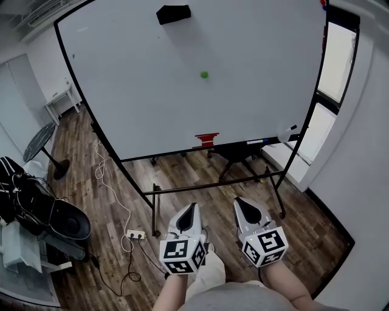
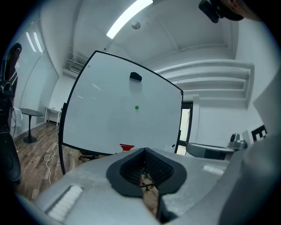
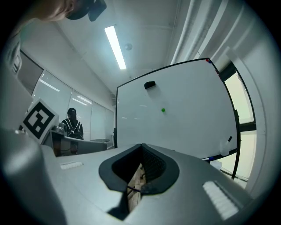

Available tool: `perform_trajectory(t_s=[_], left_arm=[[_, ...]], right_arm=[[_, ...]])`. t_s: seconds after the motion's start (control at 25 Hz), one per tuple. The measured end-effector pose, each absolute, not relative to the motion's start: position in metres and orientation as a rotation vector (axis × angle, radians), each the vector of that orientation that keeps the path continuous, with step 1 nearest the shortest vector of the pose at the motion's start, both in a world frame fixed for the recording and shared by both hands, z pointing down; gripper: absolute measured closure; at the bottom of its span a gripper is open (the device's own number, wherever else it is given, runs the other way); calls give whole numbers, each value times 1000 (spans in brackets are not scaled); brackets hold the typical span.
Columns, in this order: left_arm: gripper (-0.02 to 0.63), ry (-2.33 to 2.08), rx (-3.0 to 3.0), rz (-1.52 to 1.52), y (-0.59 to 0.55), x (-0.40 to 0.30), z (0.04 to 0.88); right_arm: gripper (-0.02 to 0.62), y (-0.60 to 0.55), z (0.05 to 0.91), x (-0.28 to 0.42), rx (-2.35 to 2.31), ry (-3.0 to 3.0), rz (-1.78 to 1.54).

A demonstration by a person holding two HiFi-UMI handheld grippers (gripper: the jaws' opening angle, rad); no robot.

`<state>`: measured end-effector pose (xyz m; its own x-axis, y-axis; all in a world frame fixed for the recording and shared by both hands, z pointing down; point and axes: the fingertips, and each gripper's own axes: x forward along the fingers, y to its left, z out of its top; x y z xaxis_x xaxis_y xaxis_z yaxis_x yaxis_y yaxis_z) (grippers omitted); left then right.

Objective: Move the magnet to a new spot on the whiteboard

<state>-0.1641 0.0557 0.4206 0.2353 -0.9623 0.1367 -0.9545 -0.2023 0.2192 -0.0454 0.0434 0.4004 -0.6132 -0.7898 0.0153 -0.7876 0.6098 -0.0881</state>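
Note:
A small green magnet (image 1: pixel 204 75) sticks near the middle of the white whiteboard (image 1: pixel 140 97), below and right of a black eraser (image 1: pixel 174 13). The magnet (image 2: pixel 136 107) also shows in the left gripper view, and the magnet (image 3: pixel 163 110) in the right gripper view. Both grippers hang low by the person's body, well short of the board. My left gripper (image 1: pixel 193 208) has its jaws together with nothing between them. My right gripper (image 1: pixel 240 202) is likewise shut and empty. Each points toward the board's stand.
A red object (image 1: pixel 206 140) sits on the board's tray, with a marker (image 1: pixel 285 133) at its right end. The wheeled stand's crossbar (image 1: pixel 213 188) runs in front of the grippers. A power strip (image 1: pixel 135 234) and cable lie on the wood floor; a round table (image 1: pixel 39 143) and a black bag (image 1: pixel 61 222) stand left.

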Motion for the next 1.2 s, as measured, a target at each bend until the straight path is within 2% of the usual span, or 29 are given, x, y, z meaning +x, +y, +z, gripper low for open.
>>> perform_trajectory(t_s=[0.76, 1.2], left_arm=[[601, -1767, 2304, -2, -143, -224, 417], [601, -1759, 2317, -3, -207, -251, 413]], right_arm=[[597, -159, 387, -109, -1418, 2775, -77], [597, -231, 370, -141, -1409, 2810, -6]])
